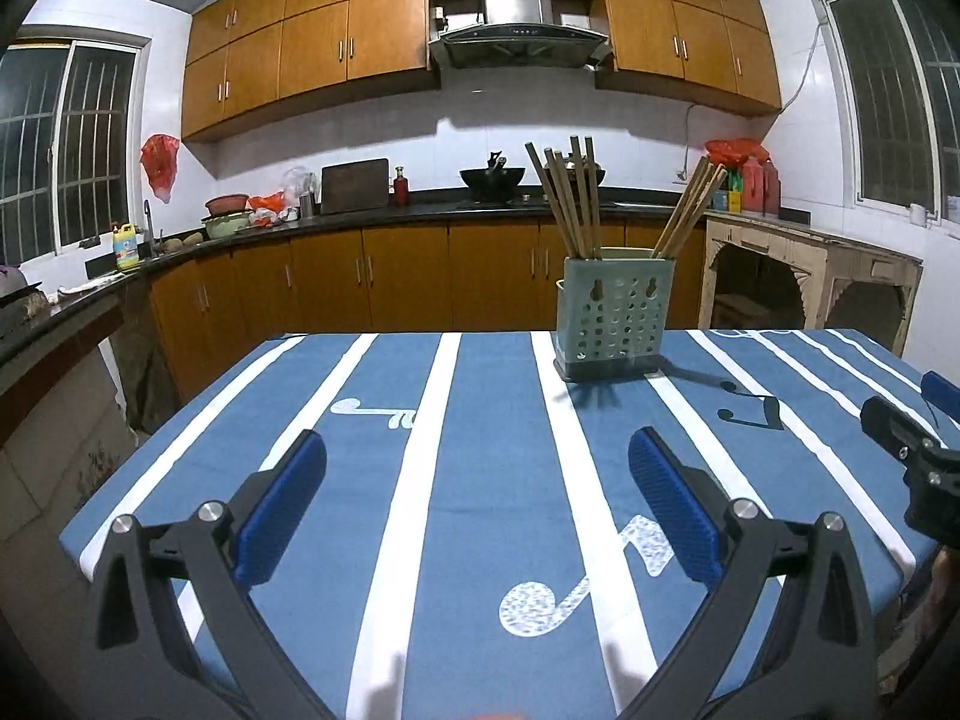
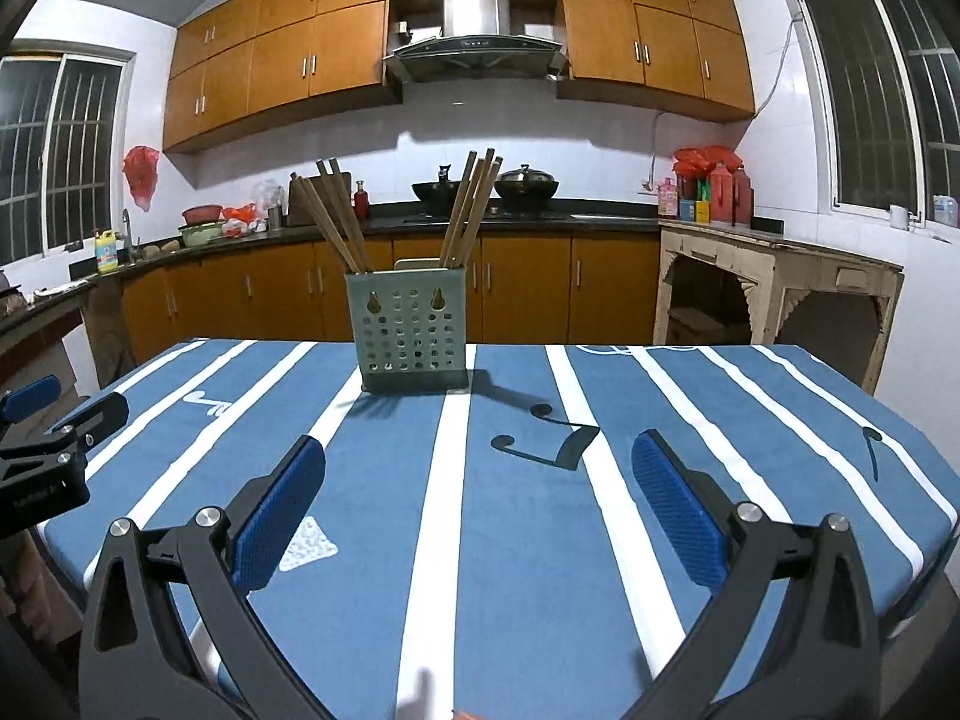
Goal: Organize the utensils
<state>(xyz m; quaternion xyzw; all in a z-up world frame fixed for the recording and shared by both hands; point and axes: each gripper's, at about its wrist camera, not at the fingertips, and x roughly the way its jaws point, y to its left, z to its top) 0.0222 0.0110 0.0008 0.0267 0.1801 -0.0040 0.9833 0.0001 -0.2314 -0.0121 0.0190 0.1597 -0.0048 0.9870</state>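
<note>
1. Left wrist view: the left gripper (image 1: 477,468) hangs above the near part of the table (image 1: 420,480), its blue pads spread wide with only striped cloth between them.
2. From that gripper, the utensil holder (image 1: 612,315) stands at about 1 o'clock, upright near the table's far edge, well apart from the pads.
3. 2 bunches of chopsticks (image 1: 573,198) stick out of the holder's top: 1 bunch leans left, the other leans right.
4. At 3 o'clock in this view, part of the right gripper (image 1: 900,438) pokes in over the table's right side.
5. Right wrist view: the right gripper (image 2: 477,468) also stands wide, holding nothing, above the blue cloth with white stripes and music notes.
6. Here the holder sits at roughly 11 o'clock from the pads, its perforated face towards us, with 2 keyhole slots near the rim.
7. Behind the table, a dark counter (image 2: 540,217) carries 2 woks (image 2: 444,189) at 12 o'clock.
</note>
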